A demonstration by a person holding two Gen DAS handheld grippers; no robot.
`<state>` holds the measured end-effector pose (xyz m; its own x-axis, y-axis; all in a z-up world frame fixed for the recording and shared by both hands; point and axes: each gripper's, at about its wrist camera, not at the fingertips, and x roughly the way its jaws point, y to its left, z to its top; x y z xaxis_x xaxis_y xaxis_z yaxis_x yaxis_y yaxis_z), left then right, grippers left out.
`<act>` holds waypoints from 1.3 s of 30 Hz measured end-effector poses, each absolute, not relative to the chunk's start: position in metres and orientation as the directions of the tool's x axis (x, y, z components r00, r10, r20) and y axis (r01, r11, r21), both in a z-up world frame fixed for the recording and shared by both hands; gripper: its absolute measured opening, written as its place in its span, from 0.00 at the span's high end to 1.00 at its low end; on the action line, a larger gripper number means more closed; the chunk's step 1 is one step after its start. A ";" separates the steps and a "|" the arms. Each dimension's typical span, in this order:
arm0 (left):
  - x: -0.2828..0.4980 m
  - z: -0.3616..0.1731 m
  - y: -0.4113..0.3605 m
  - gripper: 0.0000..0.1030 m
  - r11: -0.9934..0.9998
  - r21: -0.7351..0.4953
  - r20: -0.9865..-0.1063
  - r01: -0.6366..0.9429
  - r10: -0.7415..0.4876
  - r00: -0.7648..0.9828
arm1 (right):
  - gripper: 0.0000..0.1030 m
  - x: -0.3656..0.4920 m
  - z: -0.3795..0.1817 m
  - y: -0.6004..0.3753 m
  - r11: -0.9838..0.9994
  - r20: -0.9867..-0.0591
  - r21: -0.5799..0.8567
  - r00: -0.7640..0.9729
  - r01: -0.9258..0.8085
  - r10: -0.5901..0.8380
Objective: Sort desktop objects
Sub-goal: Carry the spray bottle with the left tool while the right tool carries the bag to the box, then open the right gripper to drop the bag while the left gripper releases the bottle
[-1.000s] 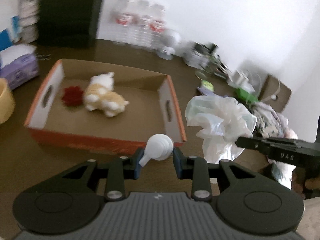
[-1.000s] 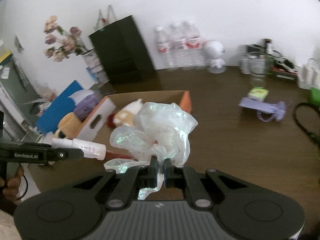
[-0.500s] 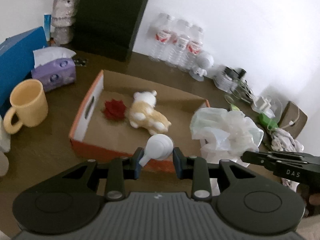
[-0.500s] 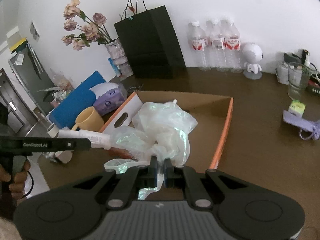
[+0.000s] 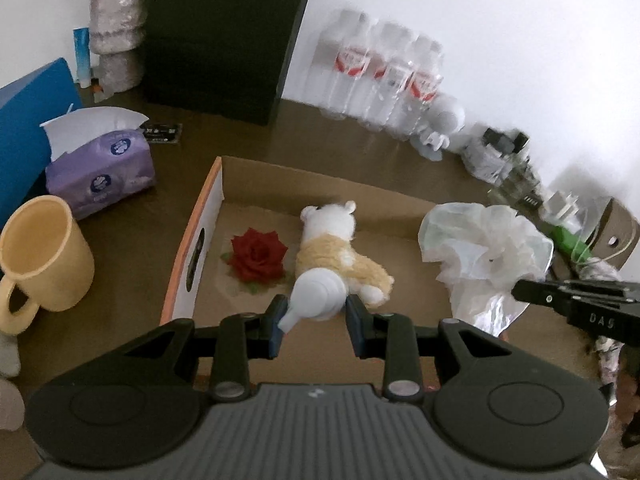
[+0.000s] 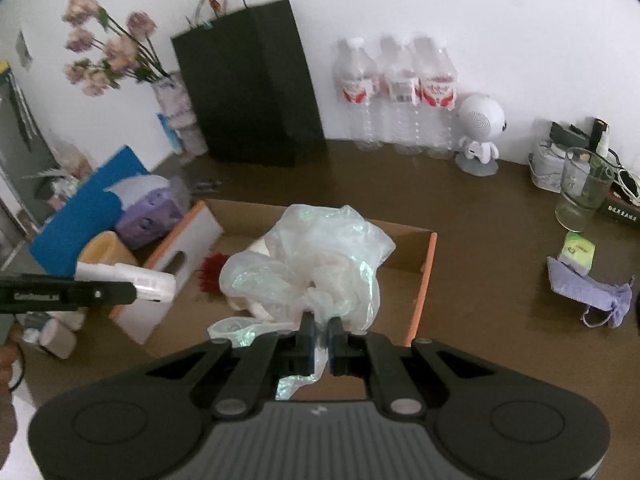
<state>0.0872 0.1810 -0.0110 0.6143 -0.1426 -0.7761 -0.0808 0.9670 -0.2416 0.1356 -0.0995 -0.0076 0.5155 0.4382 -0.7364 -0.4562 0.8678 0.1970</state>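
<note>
My left gripper (image 5: pixel 317 322) is shut on a white bottle (image 5: pixel 318 297), held over the near wall of the cardboard box (image 5: pixel 208 216); the bottle also shows in the right wrist view (image 6: pixel 132 282). Inside the box lie a plush toy (image 5: pixel 340 250) and a red rose (image 5: pixel 258 254). My right gripper (image 6: pixel 320 338) is shut on a crumpled clear plastic bag (image 6: pixel 320 264), held above the right part of the box (image 6: pixel 424 280); the bag also shows in the left wrist view (image 5: pixel 484 248).
A yellow mug (image 5: pixel 38 254), purple tissue pack (image 5: pixel 100 168) and blue folder (image 5: pixel 24 128) stand left of the box. A black paper bag (image 6: pixel 248 88), water bottles (image 6: pixel 396 92), a white robot figure (image 6: pixel 478 132), a glass (image 6: pixel 582 188) and purple cloth (image 6: pixel 588 294) lie behind and right.
Both grippers have moved forward and up over the box, still holding the bottle and the bag. The box now lies directly beneath them.
</note>
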 end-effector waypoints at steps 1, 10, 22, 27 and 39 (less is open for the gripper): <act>0.092 -0.015 0.181 0.69 0.970 -0.229 -0.783 -0.083 -0.133 0.607 | 0.95 0.141 -0.011 -0.096 0.872 -0.745 0.183 0.515 -0.455 0.425; 0.130 -0.056 0.187 0.69 0.980 -0.164 -0.846 -0.112 -0.081 0.527 | 0.95 0.192 -0.049 -0.066 0.894 -0.812 0.074 0.494 -0.441 0.311; 0.149 -0.081 0.191 0.69 0.977 -0.163 -0.877 -0.140 -0.078 0.475 | 0.94 0.219 -0.085 -0.044 0.893 -0.867 0.015 0.439 -0.450 0.236; 0.151 -0.082 0.192 0.68 0.975 -0.164 -0.875 -0.153 -0.072 0.478 | 0.81 0.224 -0.090 -0.046 0.899 -0.875 0.032 0.423 -0.437 0.237; 0.153 -0.077 0.191 0.54 0.971 -0.167 -0.862 -0.173 -0.058 0.504 | 0.42 0.214 -0.070 -0.056 0.904 -0.836 0.056 0.475 -0.423 0.274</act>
